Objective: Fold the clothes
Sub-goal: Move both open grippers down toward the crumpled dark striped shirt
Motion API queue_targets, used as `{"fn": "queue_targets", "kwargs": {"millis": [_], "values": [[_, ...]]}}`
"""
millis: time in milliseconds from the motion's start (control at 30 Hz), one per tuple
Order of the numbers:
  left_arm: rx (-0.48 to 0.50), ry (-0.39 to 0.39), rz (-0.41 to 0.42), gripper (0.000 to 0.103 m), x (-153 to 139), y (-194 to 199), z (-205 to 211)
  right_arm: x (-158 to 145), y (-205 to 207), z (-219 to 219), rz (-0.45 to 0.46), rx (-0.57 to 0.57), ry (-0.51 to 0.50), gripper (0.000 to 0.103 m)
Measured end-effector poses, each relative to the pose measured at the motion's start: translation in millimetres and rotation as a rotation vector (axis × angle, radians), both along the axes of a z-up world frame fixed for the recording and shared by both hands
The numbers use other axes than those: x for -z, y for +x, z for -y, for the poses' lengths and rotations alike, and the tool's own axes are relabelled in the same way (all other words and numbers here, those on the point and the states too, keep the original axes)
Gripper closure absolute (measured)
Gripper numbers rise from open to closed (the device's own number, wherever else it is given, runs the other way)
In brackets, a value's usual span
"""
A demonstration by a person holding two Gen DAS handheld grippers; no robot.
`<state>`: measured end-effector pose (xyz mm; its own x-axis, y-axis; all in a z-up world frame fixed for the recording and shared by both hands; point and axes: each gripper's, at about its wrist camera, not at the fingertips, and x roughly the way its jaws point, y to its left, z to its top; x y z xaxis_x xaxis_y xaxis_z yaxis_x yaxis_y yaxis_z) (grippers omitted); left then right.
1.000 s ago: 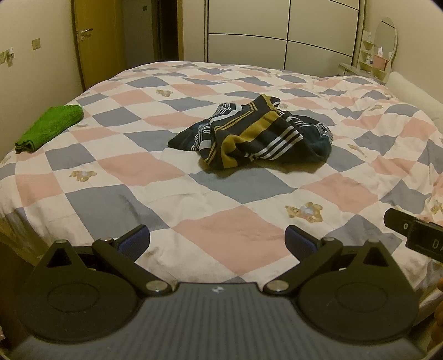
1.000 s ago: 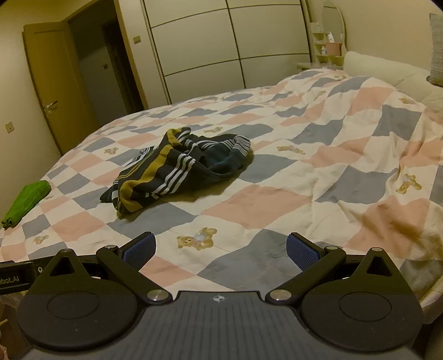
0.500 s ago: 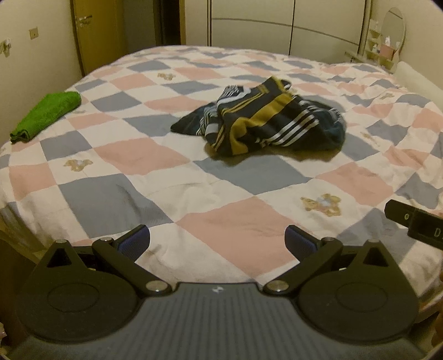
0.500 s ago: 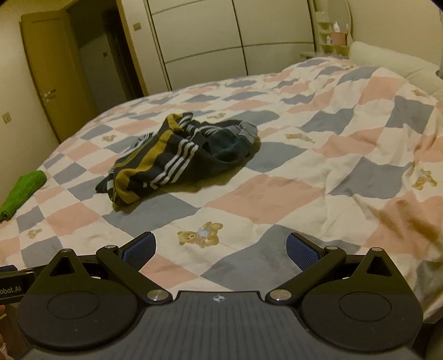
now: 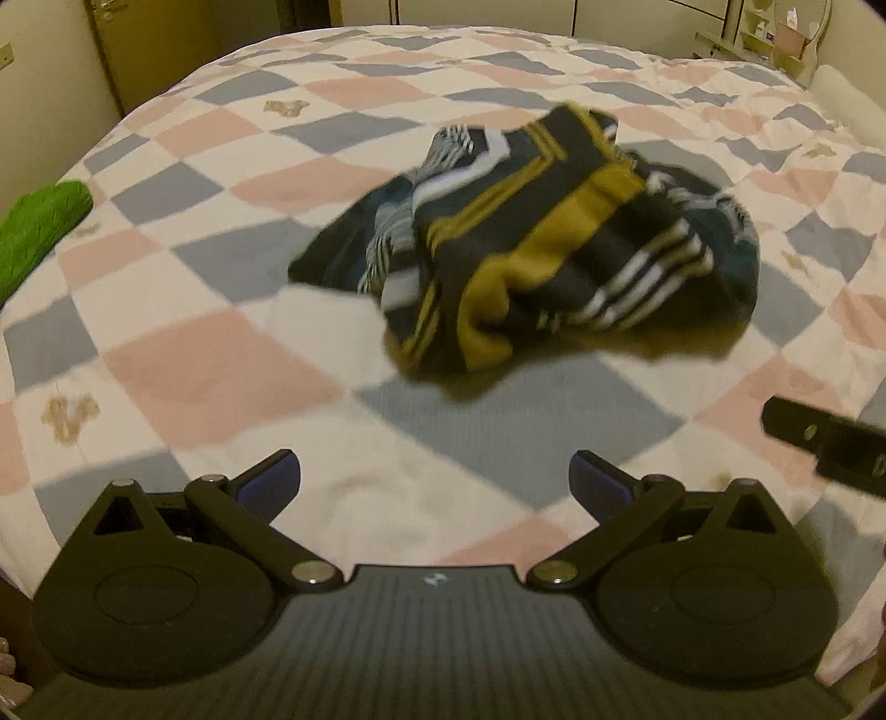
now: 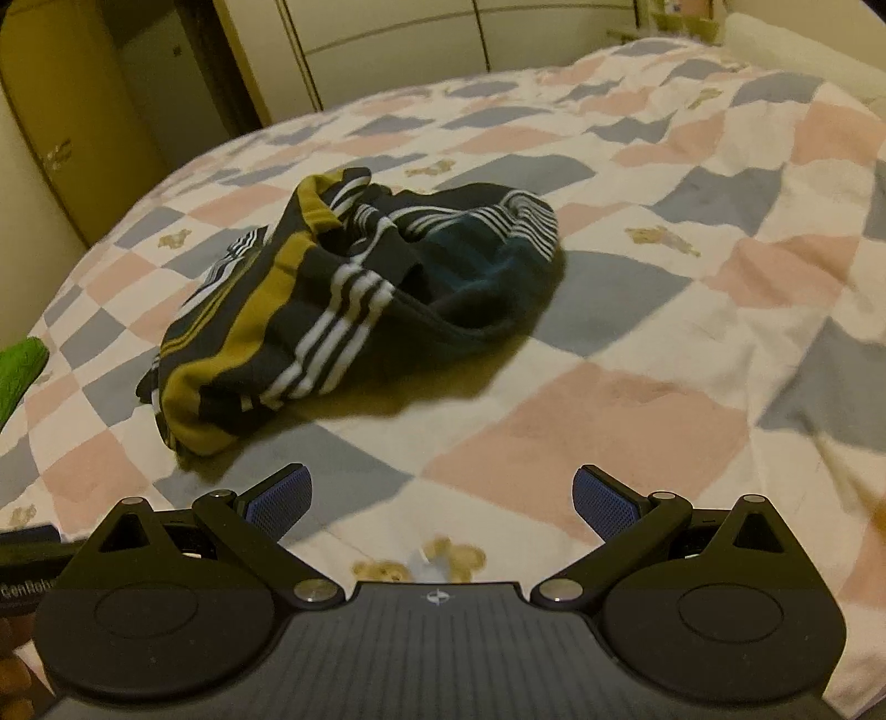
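While jaws spread empty, left gripper (image 5: 434,479), right gripper (image 6: 441,495) face crumpled garment (image 5: 531,249).

Both wrist views low, facing bed (image 5: 221,360)

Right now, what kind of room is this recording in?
Most likely a bedroom: a bed with a checked quilt, wardrobe doors behind it, and a crumpled striped garment waiting on top.

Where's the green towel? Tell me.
The green towel lies at the far left edge of the bed in both wrist views, left of the crumpled striped garment and apart from it.
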<state>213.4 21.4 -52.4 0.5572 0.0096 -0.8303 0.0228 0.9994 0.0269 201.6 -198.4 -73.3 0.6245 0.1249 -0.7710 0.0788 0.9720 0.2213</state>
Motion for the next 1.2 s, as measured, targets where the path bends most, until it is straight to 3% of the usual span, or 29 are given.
{"fn": "queue_targets", "kwargs": {"millis": [400,533,967,1200], "values": [[0.006,-0.002,-0.041,0.001,-117.5,24.9,23.8,-117.6,37.7,7.5,-0.046,-0.059,-0.025,0.000],[0.008,-0.012,-0.045,0.001,-142.7,23.2,31.4,-147.8,40.9,14.7,-0.052,-0.071,-0.028,0.000],[-0.030,-0.012,-0.099,0.001,-174.0,1.2,42.6,-176.3,31.1,22.7,-0.103,-0.116,-0.008,0.000],[-0.054,0.000,-0.086,0.001,-194.4,-7.1,45.3,-194.9,27.9,26.9,-0.087,-0.137,0.000,0.000]]}}
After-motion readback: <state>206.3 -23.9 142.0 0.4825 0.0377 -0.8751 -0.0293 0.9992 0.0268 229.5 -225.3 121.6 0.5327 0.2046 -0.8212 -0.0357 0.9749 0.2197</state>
